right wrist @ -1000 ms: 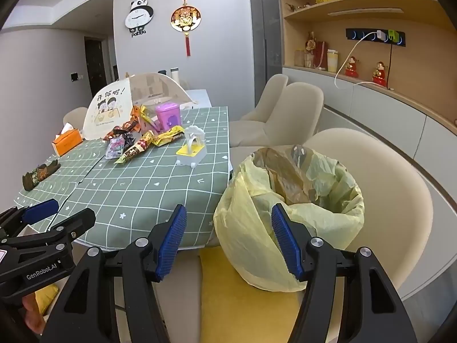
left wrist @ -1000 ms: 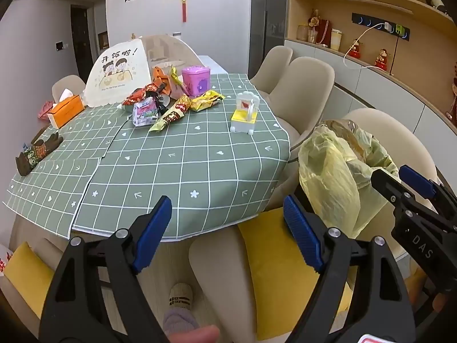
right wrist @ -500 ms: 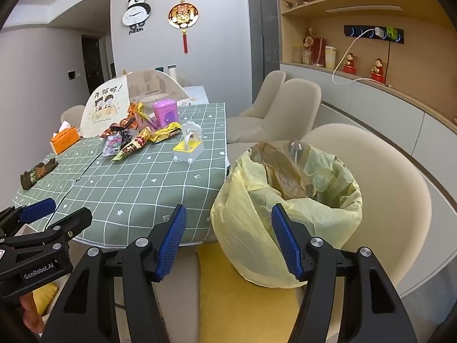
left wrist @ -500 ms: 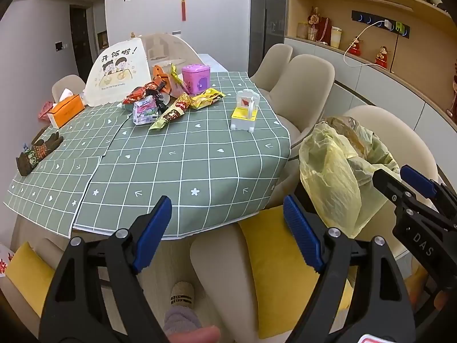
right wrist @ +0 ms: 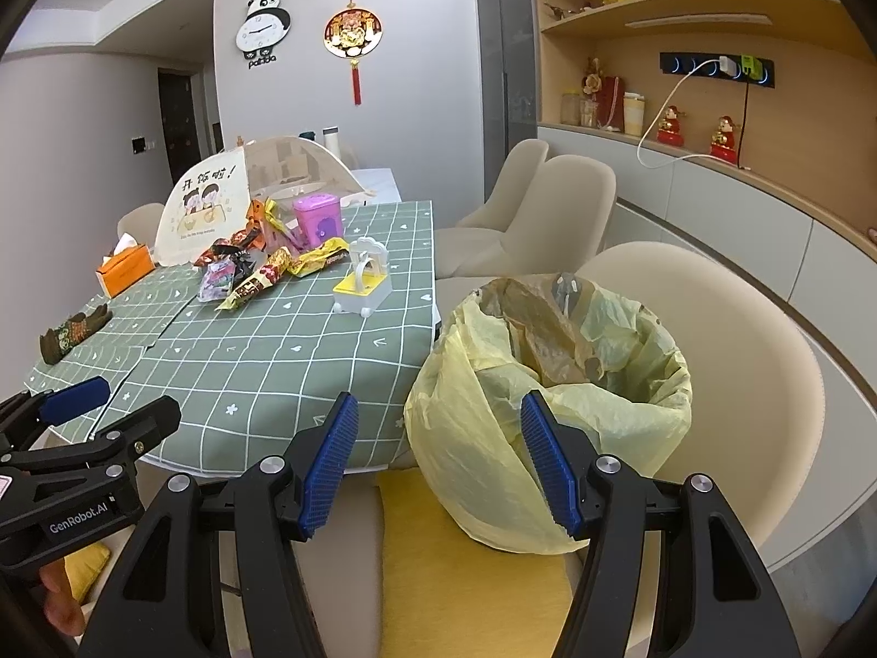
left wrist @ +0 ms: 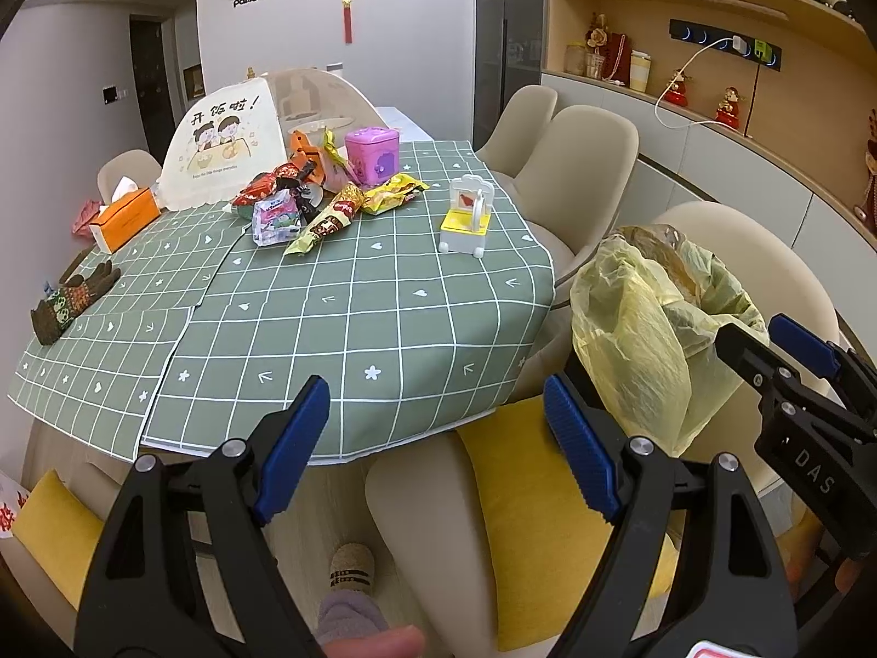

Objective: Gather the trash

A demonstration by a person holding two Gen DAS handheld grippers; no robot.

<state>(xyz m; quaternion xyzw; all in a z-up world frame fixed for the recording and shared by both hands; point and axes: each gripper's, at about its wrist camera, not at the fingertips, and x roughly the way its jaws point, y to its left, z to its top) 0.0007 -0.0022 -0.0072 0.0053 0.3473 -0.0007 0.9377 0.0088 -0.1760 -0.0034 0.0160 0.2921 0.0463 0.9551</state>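
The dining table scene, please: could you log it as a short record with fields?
trash: pile of snack wrappers at the table's far side
bin: yellow-lined trash bin on a chair beside the table
other items: orange tissue box, purple box, toy chair, glove
left gripper: jaws open, empty
right gripper: jaws open, empty

The left gripper hangs level before the near edge of the surface, jaws spread wide with nothing between them. The right gripper sits beside it, off the surface's near right corner, jaws likewise wide apart and empty.
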